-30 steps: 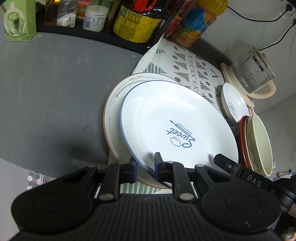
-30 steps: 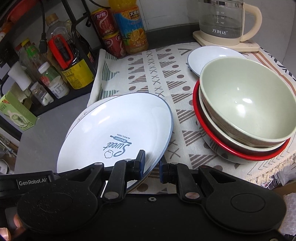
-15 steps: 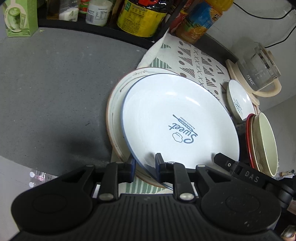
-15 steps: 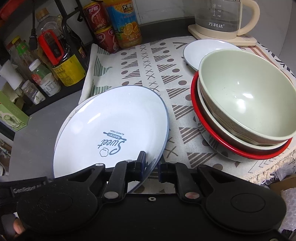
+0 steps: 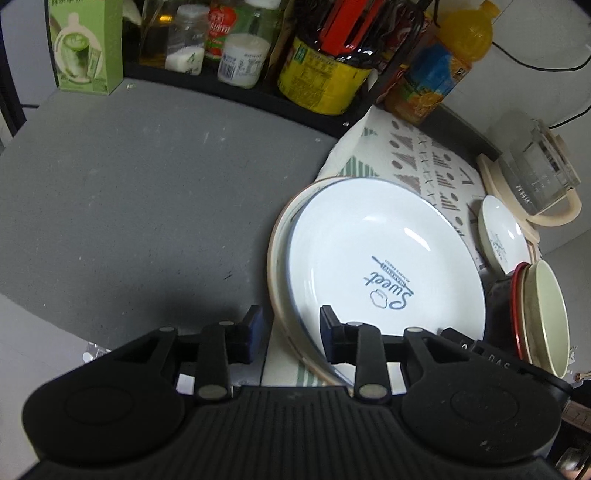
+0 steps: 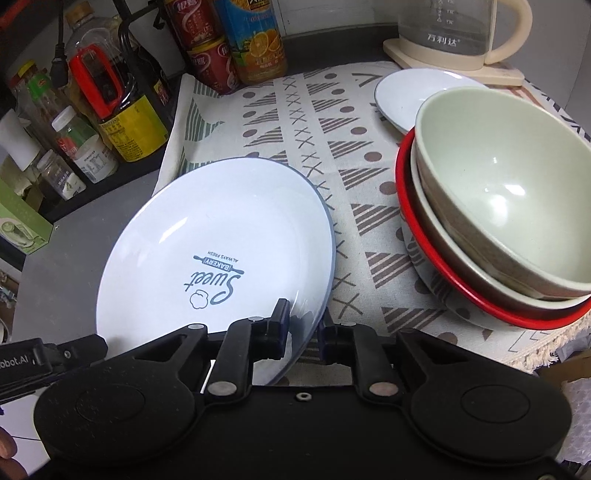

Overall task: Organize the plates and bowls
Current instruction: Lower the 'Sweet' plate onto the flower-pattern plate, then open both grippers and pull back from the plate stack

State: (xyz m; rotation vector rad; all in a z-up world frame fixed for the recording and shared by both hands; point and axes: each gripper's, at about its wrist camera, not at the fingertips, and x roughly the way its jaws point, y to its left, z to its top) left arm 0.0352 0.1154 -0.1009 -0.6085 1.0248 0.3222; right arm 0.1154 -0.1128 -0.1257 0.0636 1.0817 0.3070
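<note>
Blue-rimmed white plate (image 6: pixel 218 251), printed "Sweet Bakery": lies nested on a larger brown-rimmed plate (image 5: pixel 275 254), whose edge shows only along one side in the left wrist view. Both sit at the side edge of the patterned cloth (image 6: pixel 295 118), where the cloth meets the bare grey counter (image 5: pixel 129 192).

Left gripper (image 5: pixel 290 328): fingers apart, straddling the near rims of the two plates; one fingertip over the white plate's inner surface, the other outside the brown rim, neither pressing.

Right gripper (image 6: pixel 301 328): fingers set either side of the white plate's near rim with a narrow gap showing; whether they pinch the rim cannot be told.

Bowl stack (image 6: pixel 495 221): pale green bowl uppermost, nested in a second bowl, which is nested in a red-rimmed bowl; stands on the cloth near its front fringed edge, just beside the plates.

Small white plate (image 6: pixel 402 92): on the cloth behind the bowl stack, partly hidden by it.

Glass kettle (image 6: pixel 458 33): on its cream base at the back corner of the counter.

Bottles, cans and jars (image 6: pixel 221 48): ranged along the back edge, some on a dark rack.
</note>
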